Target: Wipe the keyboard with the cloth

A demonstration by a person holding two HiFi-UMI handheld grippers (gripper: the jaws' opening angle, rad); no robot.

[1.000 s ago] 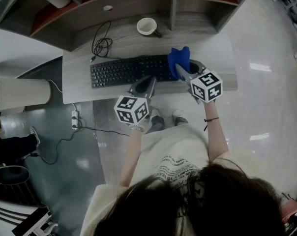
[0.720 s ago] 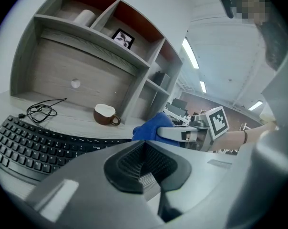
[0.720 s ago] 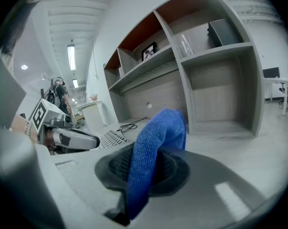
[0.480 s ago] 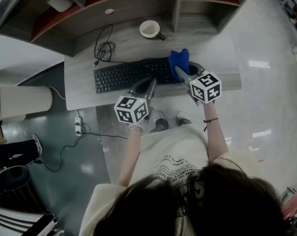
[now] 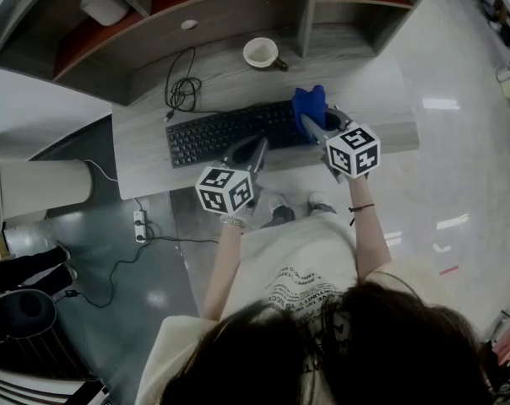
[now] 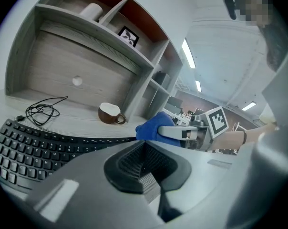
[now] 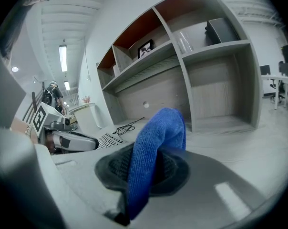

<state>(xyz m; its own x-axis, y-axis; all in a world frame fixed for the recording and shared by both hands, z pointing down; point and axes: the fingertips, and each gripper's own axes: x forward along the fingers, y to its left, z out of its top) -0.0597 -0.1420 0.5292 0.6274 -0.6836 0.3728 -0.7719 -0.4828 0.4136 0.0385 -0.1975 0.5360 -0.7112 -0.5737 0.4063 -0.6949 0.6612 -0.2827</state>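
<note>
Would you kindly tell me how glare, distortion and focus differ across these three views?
Head view: bright glare patches on the glossy floor, keyboard sharp. Left gripper view: strong fisheye curving the shelves, dark corners. Right gripper view: same fisheye, blue cloth crisp, ceiling lights blown out.

Centre of the head view: a blue cloth (image 5: 309, 104) on a black keyboard (image 5: 225, 132), on a pale grey wood-grain desk (image 5: 145, 154). Above them is a cup (image 5: 260, 52), white inside and brown outside. The left gripper (image 5: 257, 144) and right gripper (image 5: 312, 125) carry white cubes with black squares.
</note>
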